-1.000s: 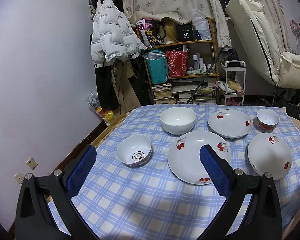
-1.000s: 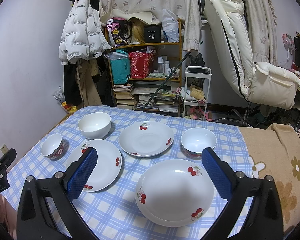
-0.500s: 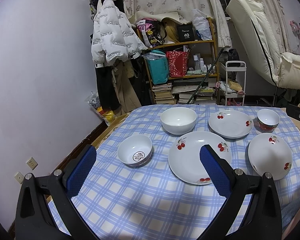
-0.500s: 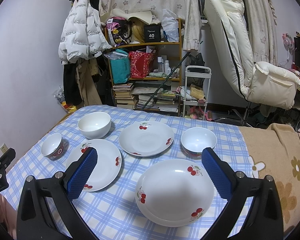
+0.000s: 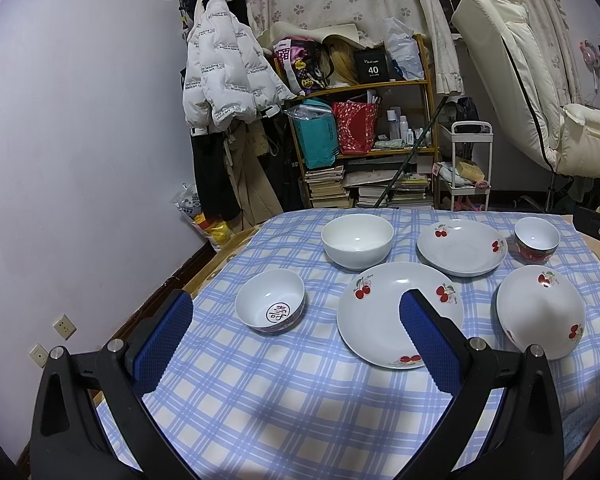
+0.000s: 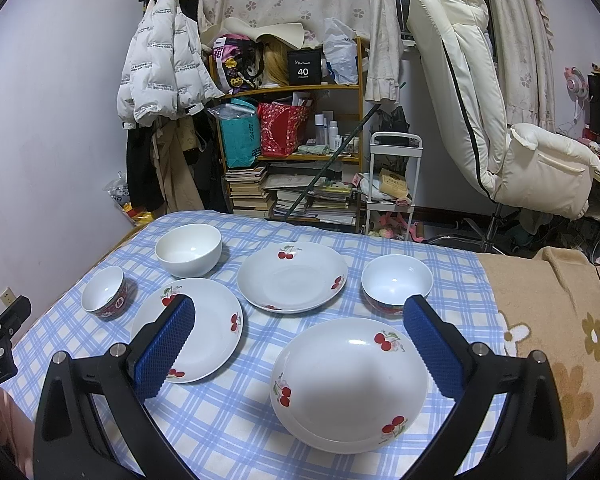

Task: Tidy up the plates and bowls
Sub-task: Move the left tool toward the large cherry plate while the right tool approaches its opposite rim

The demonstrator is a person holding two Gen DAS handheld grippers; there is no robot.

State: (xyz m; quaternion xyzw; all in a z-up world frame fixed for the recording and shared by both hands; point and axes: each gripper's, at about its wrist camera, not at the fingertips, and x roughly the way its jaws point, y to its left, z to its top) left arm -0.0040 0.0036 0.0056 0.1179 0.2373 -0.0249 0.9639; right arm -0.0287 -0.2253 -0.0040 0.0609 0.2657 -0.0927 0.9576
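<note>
Both the left gripper (image 5: 294,328) and the right gripper (image 6: 300,330) are wide open, holding nothing. Behind them on the checked cloth (image 6: 228,420) sit three plates and three bowls.

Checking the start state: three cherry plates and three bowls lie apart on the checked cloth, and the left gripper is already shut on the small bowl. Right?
Not quite. In the left wrist view the left gripper is open and empty, short of the small bowl. The cherry plates and bowls do lie apart on the checked cloth.
</note>
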